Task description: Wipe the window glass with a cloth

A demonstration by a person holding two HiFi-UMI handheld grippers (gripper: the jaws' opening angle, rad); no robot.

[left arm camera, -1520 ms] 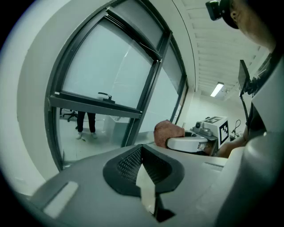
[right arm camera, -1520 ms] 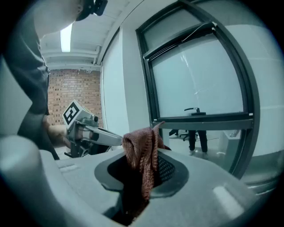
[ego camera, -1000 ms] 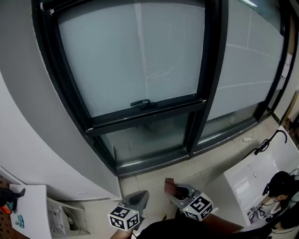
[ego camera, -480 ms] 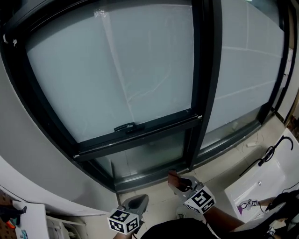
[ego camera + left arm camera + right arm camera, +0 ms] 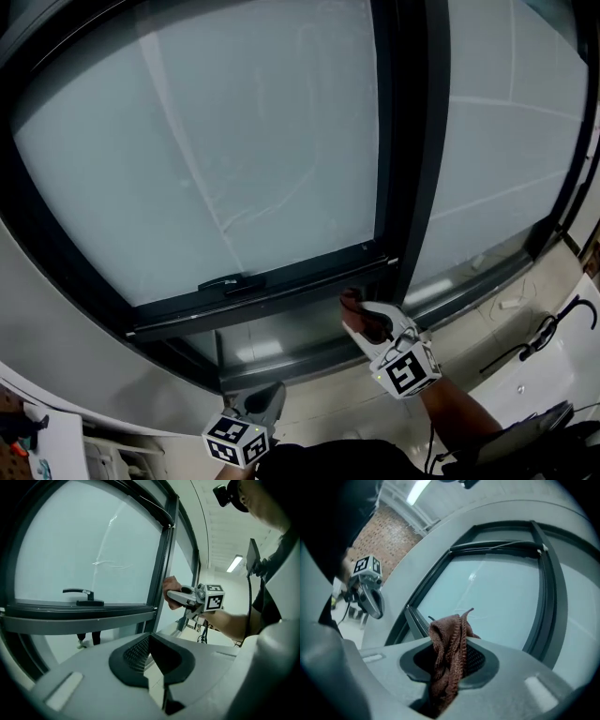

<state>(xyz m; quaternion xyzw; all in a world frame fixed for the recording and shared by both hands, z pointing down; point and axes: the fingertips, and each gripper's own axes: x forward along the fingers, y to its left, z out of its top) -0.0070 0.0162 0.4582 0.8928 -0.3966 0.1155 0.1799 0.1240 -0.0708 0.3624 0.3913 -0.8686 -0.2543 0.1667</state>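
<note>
The window glass [image 5: 234,159] fills most of my head view: a broad, upright pane, pale grey-blue and milky, with a few thin scratch-like lines across it. A shorter strip of glass sits under the horizontal rail, and a second pane stands to the right of the upright post. The frame [image 5: 410,141] is dark, smooth metal in flat, straight bars.

My right gripper [image 5: 364,317] is raised in front of the corner where rail and post meet, its marker cube [image 5: 406,370] facing back at me. Its jaws are clamped on the cloth [image 5: 447,653]. The cloth is brown, with a ribbed knit. It is bunched into a narrow, crumpled roll, and its long axis runs along the jaws. The free end sticks out past the tips and points at the glass, and one thin corner curls off the top. In the head view the cloth sits just beside the rail. I cannot tell whether it touches frame or glass.

My left gripper [image 5: 265,401] hangs low, well apart from the window and nearer my body, its tips aimed at the lower pane. Its dark, mesh-textured pads [image 5: 136,652] are drawn together to a thin slit with nothing between them.

The small black window handle [image 5: 223,282] lies flat along the rail, left of the cloth.
</note>
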